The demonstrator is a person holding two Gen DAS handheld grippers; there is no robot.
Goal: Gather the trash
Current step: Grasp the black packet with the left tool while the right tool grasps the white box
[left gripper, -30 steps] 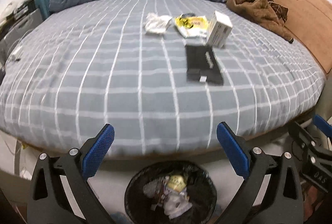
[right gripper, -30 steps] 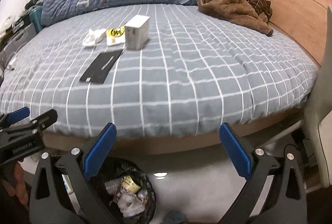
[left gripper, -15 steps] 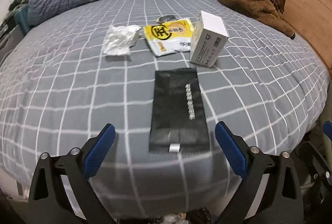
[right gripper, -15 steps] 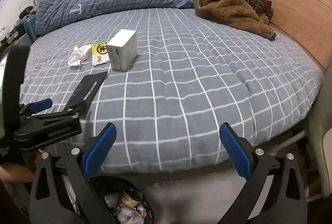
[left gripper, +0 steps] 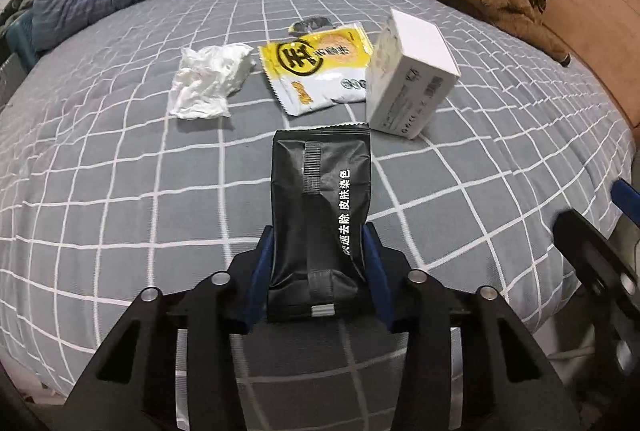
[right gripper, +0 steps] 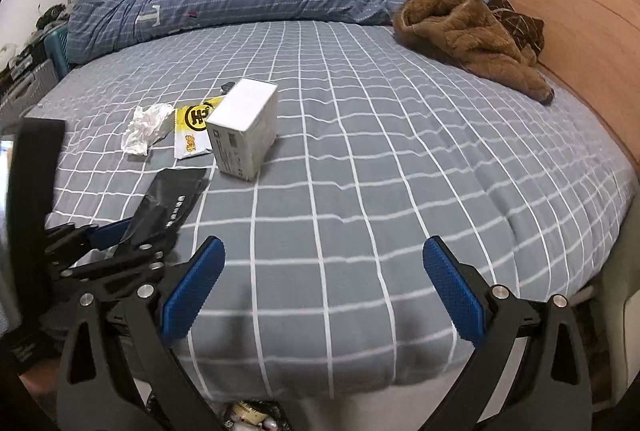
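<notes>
Trash on the bed [left gripper: 120, 191]: the left gripper [left gripper: 318, 267] is clenched on the black packet's [left gripper: 320, 199] near end, tissue [left gripper: 208, 81], yellow wrapper [left gripper: 316, 67] and box [left gripper: 412, 75] lying beyond. Right gripper [right gripper: 324, 287] hangs released. Next, probably, carry it to the bin [right gripper: 248, 413] below.

Both wrist views face across the bed [left gripper: 120, 191], sharing the white box [right gripper: 244, 127].
</notes>
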